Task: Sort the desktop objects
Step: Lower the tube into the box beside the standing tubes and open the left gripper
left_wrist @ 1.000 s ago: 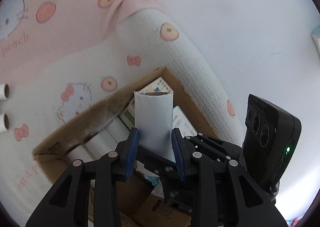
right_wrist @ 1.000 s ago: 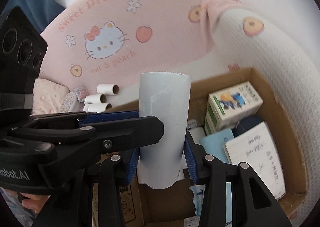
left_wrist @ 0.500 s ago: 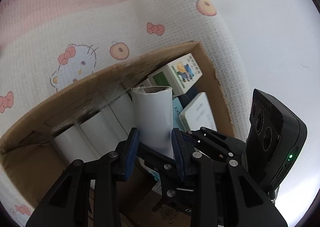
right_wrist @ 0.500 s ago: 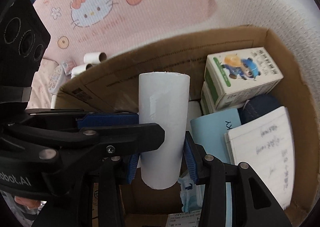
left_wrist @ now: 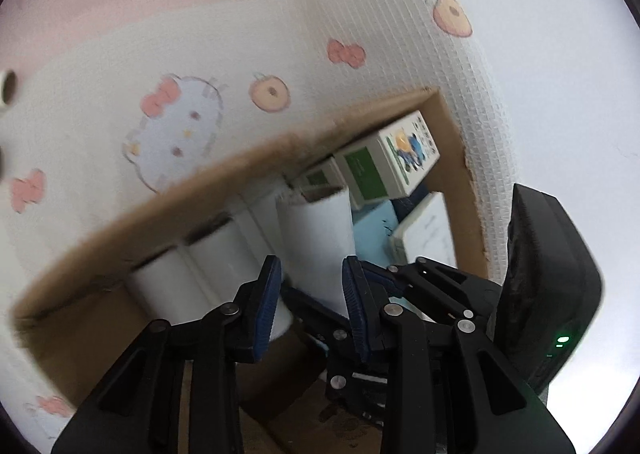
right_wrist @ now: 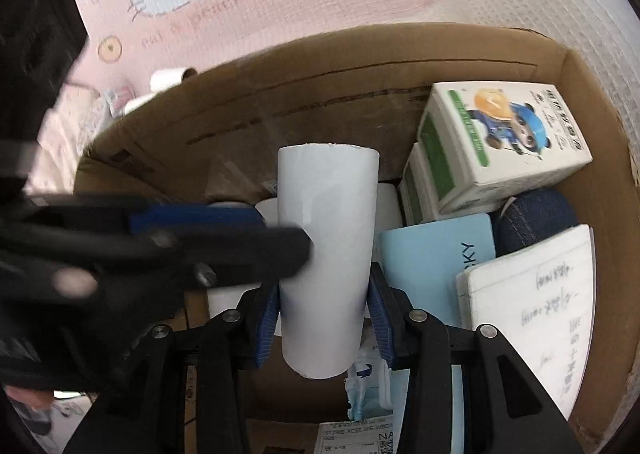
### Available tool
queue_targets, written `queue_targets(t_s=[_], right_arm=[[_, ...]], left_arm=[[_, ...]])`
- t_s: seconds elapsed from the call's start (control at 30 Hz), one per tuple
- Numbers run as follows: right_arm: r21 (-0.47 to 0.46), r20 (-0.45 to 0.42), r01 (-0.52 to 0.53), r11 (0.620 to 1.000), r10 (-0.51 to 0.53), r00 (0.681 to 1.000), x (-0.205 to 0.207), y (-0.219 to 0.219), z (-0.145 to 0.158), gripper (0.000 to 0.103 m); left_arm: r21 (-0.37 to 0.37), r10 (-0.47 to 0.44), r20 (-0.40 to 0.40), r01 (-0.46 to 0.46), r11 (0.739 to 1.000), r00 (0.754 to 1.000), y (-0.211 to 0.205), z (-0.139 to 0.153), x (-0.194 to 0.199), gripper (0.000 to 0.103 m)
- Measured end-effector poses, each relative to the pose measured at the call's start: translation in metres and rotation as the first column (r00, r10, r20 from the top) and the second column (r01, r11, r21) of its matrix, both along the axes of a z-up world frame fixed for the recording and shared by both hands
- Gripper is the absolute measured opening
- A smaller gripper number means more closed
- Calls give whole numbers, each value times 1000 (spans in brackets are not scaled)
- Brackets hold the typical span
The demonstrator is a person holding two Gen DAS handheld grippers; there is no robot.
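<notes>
We see a white paper roll [right_wrist: 328,254], a plain tube with an open, slightly ragged top edge, standing upright over the open cardboard box [right_wrist: 360,94]. In the box, more white rolls [left_wrist: 224,250] stand side by side along the near wall. Two green-and-white cartons [right_wrist: 500,142] printed with a cartoon panda lie stacked in the far corner, beside a light blue booklet [right_wrist: 436,250], a handwritten white notepad [right_wrist: 536,306] and a dark blue pouch [right_wrist: 536,214].
</notes>
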State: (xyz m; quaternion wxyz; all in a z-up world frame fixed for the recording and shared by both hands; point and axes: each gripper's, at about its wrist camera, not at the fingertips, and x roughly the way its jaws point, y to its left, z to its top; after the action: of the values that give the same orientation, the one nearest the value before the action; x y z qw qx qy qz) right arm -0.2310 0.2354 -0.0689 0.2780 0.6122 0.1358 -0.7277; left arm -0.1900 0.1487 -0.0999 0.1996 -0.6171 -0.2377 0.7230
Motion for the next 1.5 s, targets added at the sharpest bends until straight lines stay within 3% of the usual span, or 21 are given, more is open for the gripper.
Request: queue_targets(t_s=[0.2, 0.5, 0.6, 0.93, 1.27, 1.5], right_arm=[[97, 2, -54, 994, 54, 999, 3, -14, -9, 39], [238, 5, -104, 966, 105, 994, 1, -33, -20, 39], [285, 0, -129, 950, 134, 991, 3, -38, -26, 39], [344, -29, -157, 926, 178, 984, 3, -45, -24, 39], [330, -97, -158, 931, 200, 975, 3, -37, -7, 39], [172, -89, -107, 979, 123, 988, -3, -11, 25, 40]], left_arm=[[-75, -4, -66, -1, 997, 998, -19, 18, 7, 27], [-23, 0, -79, -2, 1000, 997, -36, 29, 9, 25], [-40, -8, -82, 5, 999, 997, -41, 29, 11, 21], [-22, 10, -79, -12, 1000, 997, -51, 27, 11, 21], [-38, -16, -80, 13, 999, 997, -44, 31, 12, 21], [-78, -48, -81, 41, 996, 996, -28, 33, 12, 21]])
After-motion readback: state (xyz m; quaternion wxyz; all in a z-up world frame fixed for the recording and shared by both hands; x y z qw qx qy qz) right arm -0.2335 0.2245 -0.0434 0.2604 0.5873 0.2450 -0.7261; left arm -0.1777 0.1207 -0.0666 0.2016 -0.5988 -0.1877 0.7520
